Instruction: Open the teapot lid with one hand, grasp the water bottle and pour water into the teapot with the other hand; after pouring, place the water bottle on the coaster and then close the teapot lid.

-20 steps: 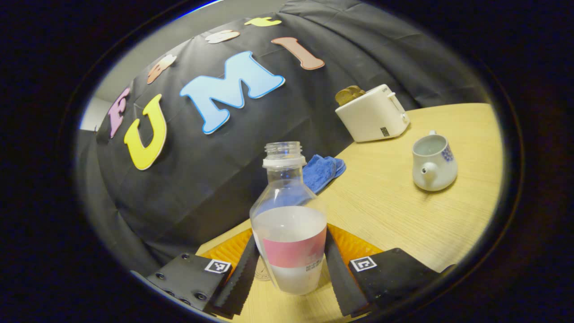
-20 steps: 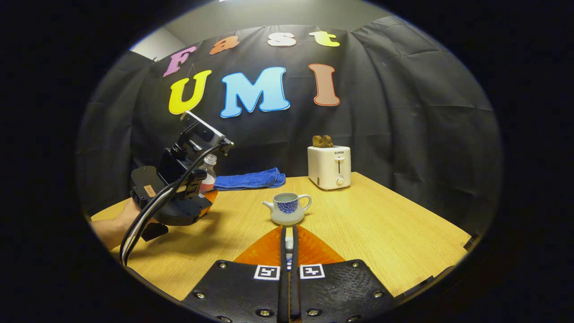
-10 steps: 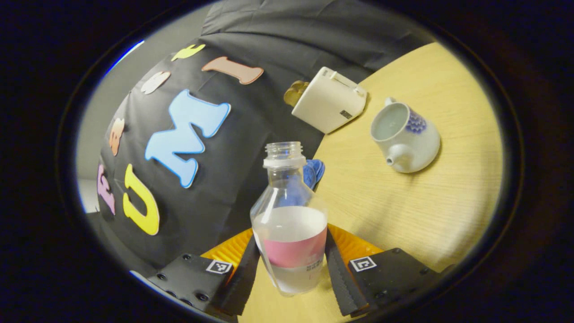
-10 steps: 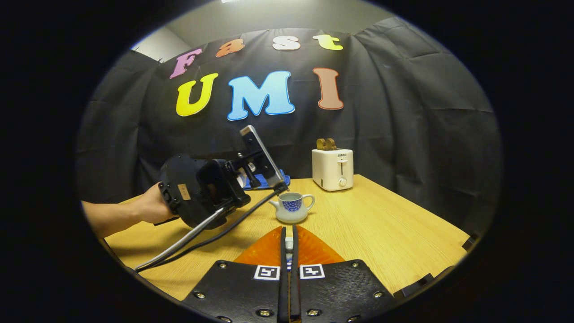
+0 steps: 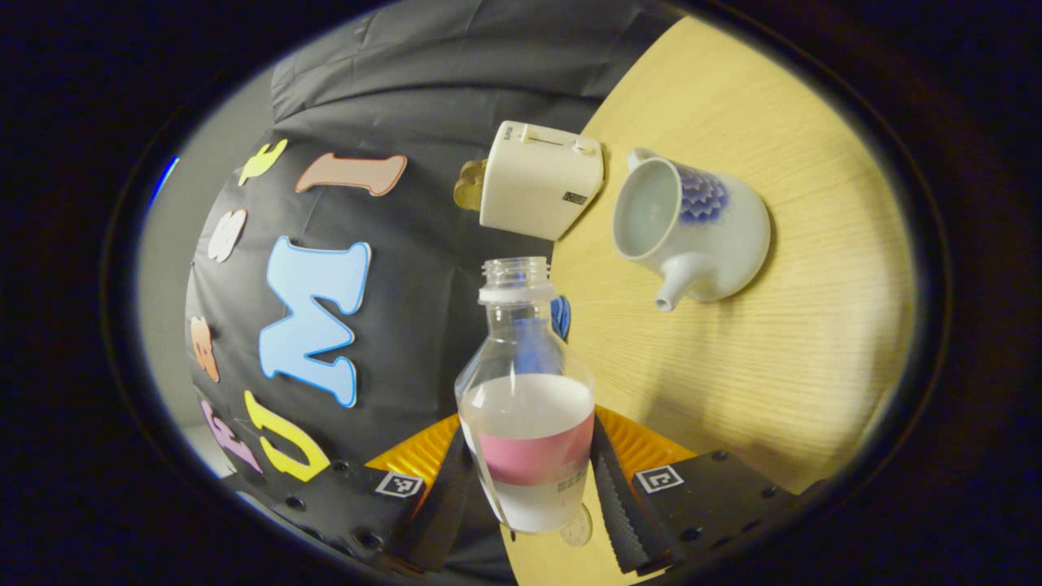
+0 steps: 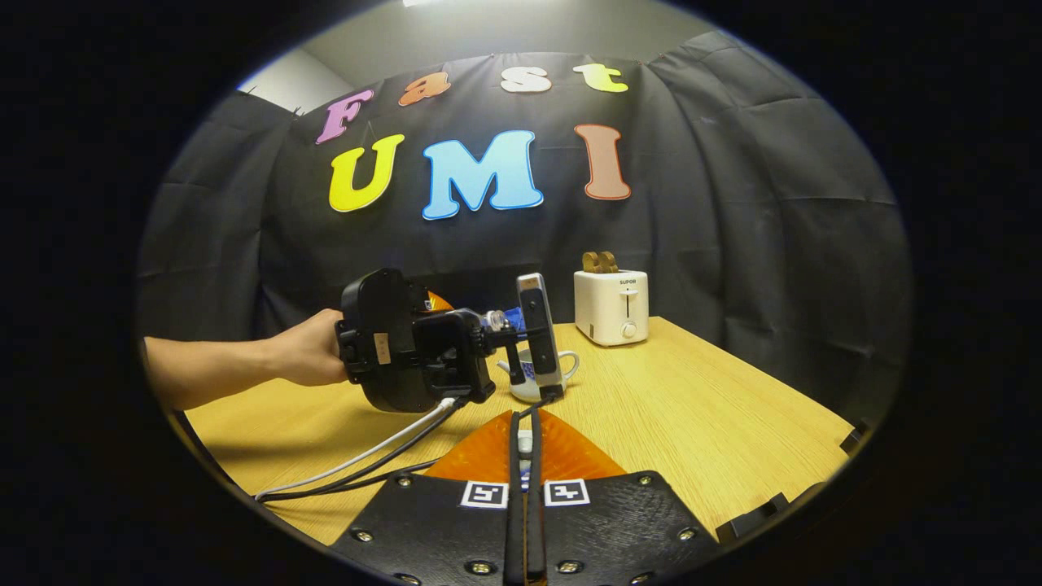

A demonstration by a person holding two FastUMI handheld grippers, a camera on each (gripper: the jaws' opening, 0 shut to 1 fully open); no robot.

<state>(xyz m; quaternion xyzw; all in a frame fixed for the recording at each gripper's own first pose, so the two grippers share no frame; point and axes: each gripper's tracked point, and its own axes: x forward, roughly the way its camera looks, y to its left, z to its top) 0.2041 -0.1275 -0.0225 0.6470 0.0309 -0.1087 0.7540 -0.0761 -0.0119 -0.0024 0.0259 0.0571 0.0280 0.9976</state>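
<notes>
A: Left gripper view?
B: The left gripper (image 5: 533,488) clamps the bottle (image 5: 525,407) low on its label; half-full, smooth, likely slippery. The open teapot (image 5: 692,232) lies ahead to the right.
A: Right gripper view?
B: The right gripper (image 6: 524,488) is pinched nearly closed on something small, probably the lid; teapot (image 6: 562,370) ahead.

In the right gripper view we see the teapot (image 6: 541,377) on the table (image 6: 692,423), straight ahead of us at 12 o'clock. The toaster (image 6: 610,307) stands behind it, near the wall, at about 1 o'clock. The left gripper (image 6: 488,321) hangs over the table at 11 o'clock, just in front of the teapot. In the left gripper view the water bottle (image 5: 525,407) sits between our jaws, above the table. The teapot (image 5: 692,228) is at 1 o'clock, and the toaster (image 5: 541,179) is just beside it.
</notes>
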